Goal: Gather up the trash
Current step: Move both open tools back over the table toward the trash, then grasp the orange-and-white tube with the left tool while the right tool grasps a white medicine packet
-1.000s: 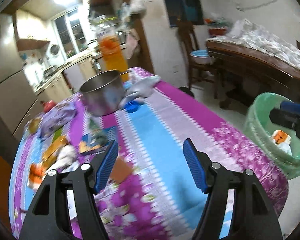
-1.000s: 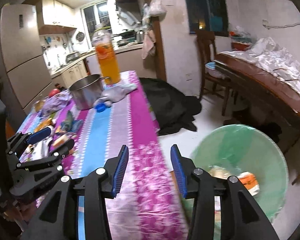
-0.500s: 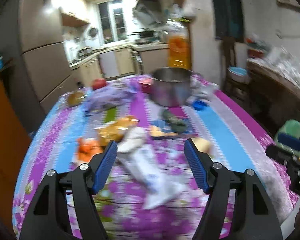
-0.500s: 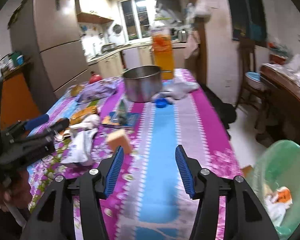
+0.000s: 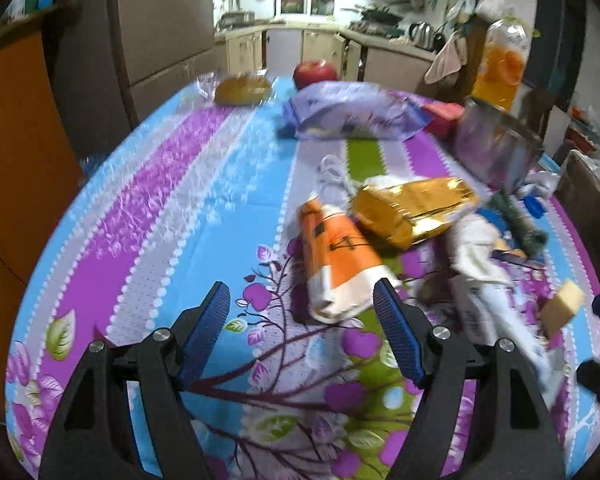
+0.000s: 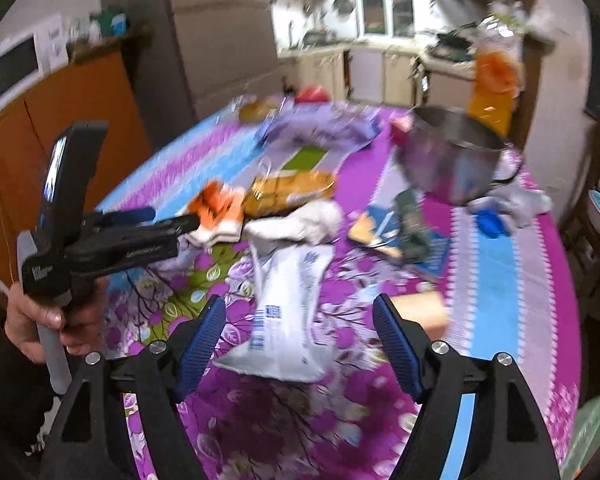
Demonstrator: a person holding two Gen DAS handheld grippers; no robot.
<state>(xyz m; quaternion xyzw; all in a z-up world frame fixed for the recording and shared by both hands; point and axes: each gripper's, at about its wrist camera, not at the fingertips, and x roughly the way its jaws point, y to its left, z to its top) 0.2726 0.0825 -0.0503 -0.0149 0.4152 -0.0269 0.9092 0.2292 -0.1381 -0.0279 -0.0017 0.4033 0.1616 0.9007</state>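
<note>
Trash lies on the flowered tablecloth. An orange and white wrapper sits just ahead of my open, empty left gripper, toward its right finger. A gold foil packet and a crumpled white paper lie beyond it. My right gripper is open and empty above a flat white bag. The orange wrapper and the gold packet show in the right wrist view too, with the left gripper reaching toward them. A tan sponge lies beside my right finger.
A steel pot, an orange juice bottle, a purple bag, a red apple and a blue cap sit farther back. The green bin's rim shows at lower right. An orange cabinet stands at left.
Both grippers have swung left from the green bin and the table's right edge to face the pile of wrappers. Both stay open, and the right one has opened wider.
</note>
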